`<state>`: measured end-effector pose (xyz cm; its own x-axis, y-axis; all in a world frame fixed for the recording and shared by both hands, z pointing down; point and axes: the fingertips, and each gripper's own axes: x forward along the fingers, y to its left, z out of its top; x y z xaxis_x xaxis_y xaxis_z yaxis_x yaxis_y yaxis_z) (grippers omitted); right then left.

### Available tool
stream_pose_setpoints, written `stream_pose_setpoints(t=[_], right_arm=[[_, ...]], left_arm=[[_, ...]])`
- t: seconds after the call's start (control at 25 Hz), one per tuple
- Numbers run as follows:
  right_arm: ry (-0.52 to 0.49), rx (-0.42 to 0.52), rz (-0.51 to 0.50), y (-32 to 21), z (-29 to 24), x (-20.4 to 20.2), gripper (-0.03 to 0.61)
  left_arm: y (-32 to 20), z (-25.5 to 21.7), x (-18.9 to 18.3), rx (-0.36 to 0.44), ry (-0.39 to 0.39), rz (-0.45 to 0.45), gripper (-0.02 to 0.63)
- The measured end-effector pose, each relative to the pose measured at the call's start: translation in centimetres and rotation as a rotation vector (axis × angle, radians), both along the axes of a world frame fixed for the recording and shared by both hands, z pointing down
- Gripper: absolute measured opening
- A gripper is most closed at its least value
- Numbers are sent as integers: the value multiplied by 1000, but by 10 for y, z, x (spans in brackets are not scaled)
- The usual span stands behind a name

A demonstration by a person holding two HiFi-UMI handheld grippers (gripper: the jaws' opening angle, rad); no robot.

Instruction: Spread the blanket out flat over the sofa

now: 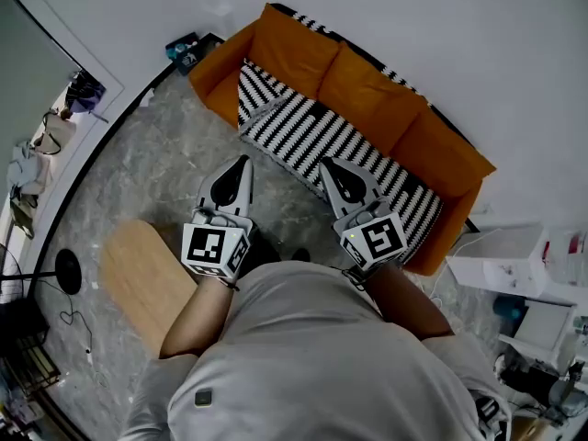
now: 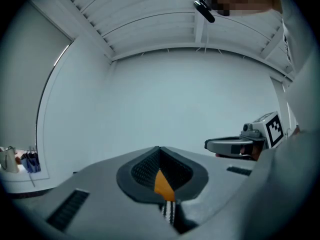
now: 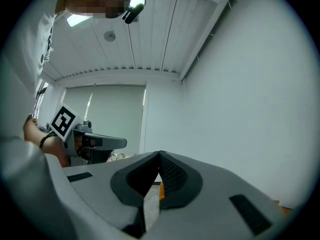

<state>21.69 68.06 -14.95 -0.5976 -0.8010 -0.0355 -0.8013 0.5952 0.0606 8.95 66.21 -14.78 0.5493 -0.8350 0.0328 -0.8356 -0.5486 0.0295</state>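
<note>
Step in hand, as judged: approach, with no hold on the cloth yet.

Orange sofa [image 1: 367, 85] at the upper middle of the head view, against the white wall. Black-and-white striped blanket [image 1: 308, 136] lying along the seat from the left armrest to the right end, draped over the front edge, backrest cushions bare. Rumpled and folded at the upper left end beside the armrest, flatter toward the lower right. More striped cloth along the top behind the backrest. Cannot tell whether part of the same blanket.

Left gripper [image 1: 243, 162]: at centre frame, held level over the grey floor [image 1: 147, 154], pointing toward the sofa and well apart from it. Jaws together at the tips in the left gripper view, nothing between them. Only a sliver of orange and stripe visible beyond, through the gap lower down.

Right gripper [image 1: 324, 164]: just right of centre, likewise level and aimed at the sofa. Tip overlapping the blanket in the picture but apparently short of it. Jaws closed, empty.

Judged progress: seat largely covered, spreading unfinished with the left end bunched.

Next move, as judged: close the distance, open both pairs of jaws, take the blanket by an edge at two well-separated places, then lift and draw taut before laying down.

Risk noted: a pinch on one layer of the fold only, dragging the rest askew.
</note>
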Motion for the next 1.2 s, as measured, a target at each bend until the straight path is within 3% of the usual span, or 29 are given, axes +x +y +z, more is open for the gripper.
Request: stream_pose_setpoints(t=[0.52, 0.96, 1.2], right_arm=[[16, -23, -6, -81, 9, -61, 23], [15, -57, 52, -173, 12, -131, 23], [18, -90, 53, -205, 23, -147, 23]], left_arm=[[-75, 15, -66, -38, 23, -12, 9], [-165, 15, -133, -59, 9, 66, 9], [-197, 27, -153, -89, 14, 67, 9]])
